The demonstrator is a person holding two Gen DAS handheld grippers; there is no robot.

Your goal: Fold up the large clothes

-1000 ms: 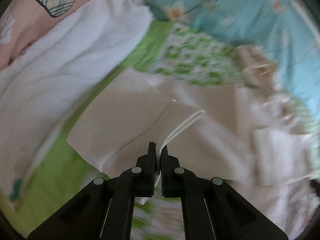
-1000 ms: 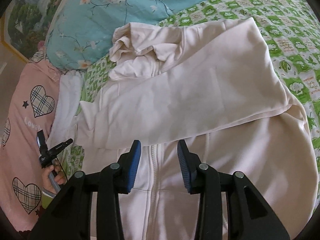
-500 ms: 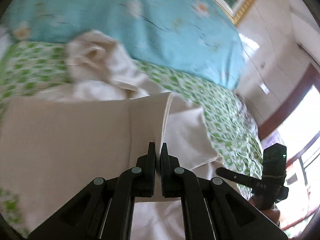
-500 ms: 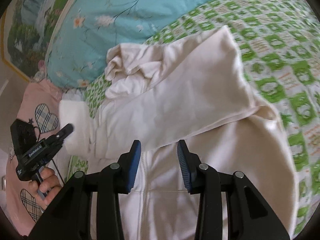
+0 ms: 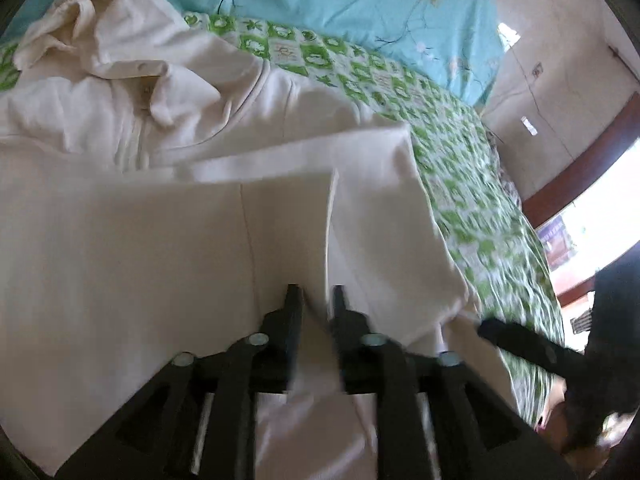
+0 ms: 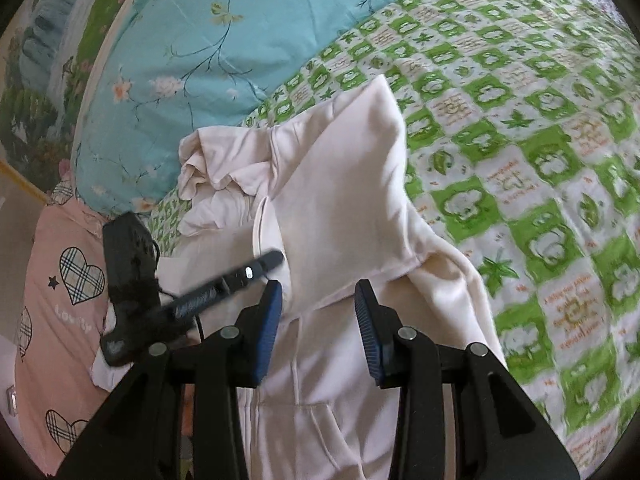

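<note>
A cream hoodie (image 5: 120,240) lies front up on the bed, with its hood (image 5: 100,40) crumpled at the far end. One sleeve (image 5: 288,208) is laid across the chest. My left gripper (image 5: 316,292) sits over that sleeve's cuff end; its jaws are opening, with the cuff fabric between them but no longer pinched. In the right wrist view the same hoodie (image 6: 340,200) shows its other sleeve folded over. My right gripper (image 6: 318,292) hovers open above the chest near the drawstring, holding nothing. The left gripper's fingers (image 6: 264,264) reach in from the left.
A green-and-white patterned bedspread (image 6: 520,160) stretches to the right. A blue floral quilt (image 6: 192,60) lies behind the hood. Pink fabric with plaid hearts (image 6: 60,280) sits at the left. A wall and a bright window (image 5: 580,220) lie beyond the bed.
My left gripper has swung the sleeve cuff across the hoodie's body, and its jaws have parted from shut. My right gripper has shifted a little and stayed open.
</note>
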